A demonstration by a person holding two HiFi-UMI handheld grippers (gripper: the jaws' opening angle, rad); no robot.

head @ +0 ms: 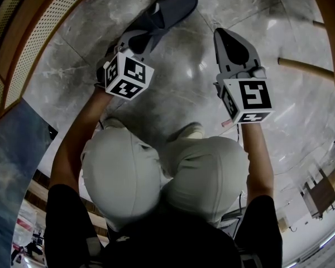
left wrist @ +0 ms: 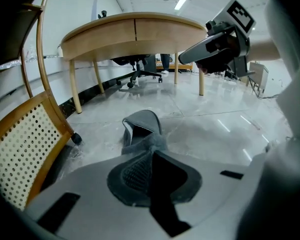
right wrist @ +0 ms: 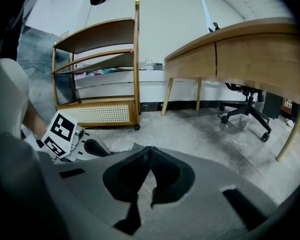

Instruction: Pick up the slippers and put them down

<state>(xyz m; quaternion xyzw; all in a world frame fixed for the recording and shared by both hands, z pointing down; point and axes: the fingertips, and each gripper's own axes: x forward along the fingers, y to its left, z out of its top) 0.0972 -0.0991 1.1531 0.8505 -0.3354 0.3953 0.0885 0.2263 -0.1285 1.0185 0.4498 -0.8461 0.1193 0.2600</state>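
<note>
A dark grey slipper (head: 170, 7) hangs over the marble floor (head: 184, 82), with my left gripper (head: 147, 36) shut on its near end. In the left gripper view the slipper (left wrist: 140, 129) sticks out forward past the closed jaws of the left gripper (left wrist: 150, 156), its open end facing away. My right gripper (head: 226, 35) is to the right of it, with its jaws together and nothing between them. In the right gripper view the pads of the right gripper (right wrist: 147, 154) meet at the tip. I can see only this one slipper.
A curved wooden desk (left wrist: 135, 31) stands ahead, with an office chair (right wrist: 247, 109) under it. A wooden shelf unit with a cane front (right wrist: 105, 74) is to the left, and a cane-backed chair (left wrist: 25, 144) is close by. The person's knees (head: 162, 172) fill the lower head view.
</note>
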